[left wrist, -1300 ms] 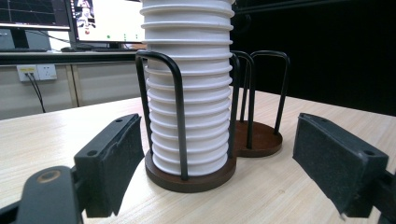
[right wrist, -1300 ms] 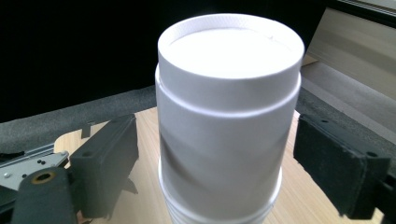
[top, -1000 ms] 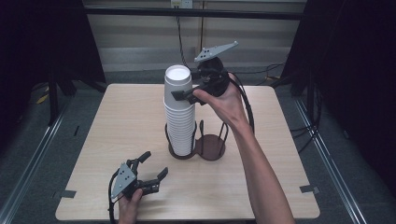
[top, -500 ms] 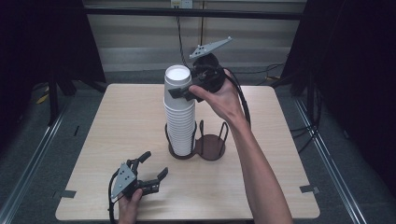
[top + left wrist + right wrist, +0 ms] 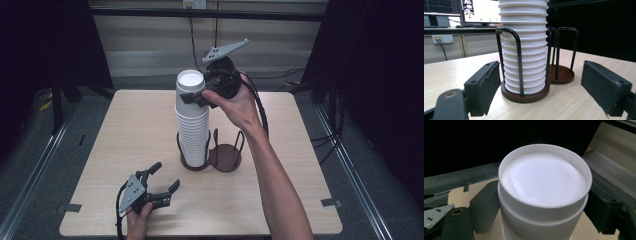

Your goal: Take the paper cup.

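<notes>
A tall stack of white paper cups [image 5: 193, 135] stands in the left ring of a dark two-ring wire holder [image 5: 226, 158] at the table's middle. My right gripper [image 5: 192, 96] is up at the stack's top, with its jaws closed from both sides on the top cup [image 5: 544, 182], whose white bottom faces up. My left gripper [image 5: 166, 176] rests near the front edge of the table, jaws wide apart with nothing between them. In the left gripper view it [image 5: 540, 68] looks at the stack [image 5: 524, 50] and the holder's bare right base [image 5: 561, 74] from a short way off.
The light wooden table [image 5: 300, 150] has bare room to the left and right of the holder. A cable [image 5: 260, 107] loops down from the right gripper behind the person's forearm. Dark curtains and metal floor rails surround the table.
</notes>
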`<move>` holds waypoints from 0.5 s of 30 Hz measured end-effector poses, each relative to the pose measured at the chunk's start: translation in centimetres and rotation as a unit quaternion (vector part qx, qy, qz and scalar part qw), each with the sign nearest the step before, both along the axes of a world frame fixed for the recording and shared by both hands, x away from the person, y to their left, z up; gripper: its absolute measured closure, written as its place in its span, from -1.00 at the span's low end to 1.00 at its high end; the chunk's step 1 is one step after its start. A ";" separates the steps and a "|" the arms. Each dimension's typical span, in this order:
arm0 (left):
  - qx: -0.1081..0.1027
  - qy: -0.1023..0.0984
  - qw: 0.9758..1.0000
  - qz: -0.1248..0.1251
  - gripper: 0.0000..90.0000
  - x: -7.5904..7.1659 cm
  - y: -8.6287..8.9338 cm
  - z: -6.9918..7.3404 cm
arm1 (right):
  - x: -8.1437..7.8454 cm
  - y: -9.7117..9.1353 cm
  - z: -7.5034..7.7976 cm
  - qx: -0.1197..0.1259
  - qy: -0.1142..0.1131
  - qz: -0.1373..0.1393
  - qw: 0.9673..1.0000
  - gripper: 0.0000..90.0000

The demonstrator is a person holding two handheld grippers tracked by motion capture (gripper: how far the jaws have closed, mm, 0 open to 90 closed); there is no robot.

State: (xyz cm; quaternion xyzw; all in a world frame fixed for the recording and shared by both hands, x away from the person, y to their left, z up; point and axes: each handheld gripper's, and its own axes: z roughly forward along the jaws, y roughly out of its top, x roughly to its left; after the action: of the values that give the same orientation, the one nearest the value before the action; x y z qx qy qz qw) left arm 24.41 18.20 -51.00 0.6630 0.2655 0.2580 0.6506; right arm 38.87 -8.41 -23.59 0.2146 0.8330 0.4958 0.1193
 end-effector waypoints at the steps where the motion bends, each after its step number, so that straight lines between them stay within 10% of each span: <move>1: 0.000 0.000 1.000 0.000 -0.65 0.0 0.0 0.0 | 0.0 0.0 0.1 0.000 0.000 0.000 1.000 -0.55; 15: -0.001 0.000 1.000 0.000 -0.65 0.0 0.0 0.0 | -0.1 -0.1 0.3 0.009 -0.005 -0.001 1.000 -0.52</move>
State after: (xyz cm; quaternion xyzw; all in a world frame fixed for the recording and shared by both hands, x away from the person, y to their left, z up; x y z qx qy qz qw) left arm 24.40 18.19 -51.00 0.6625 0.2655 0.2574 0.6514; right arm 38.81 -8.52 -23.28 0.2145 0.8276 0.5042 0.1220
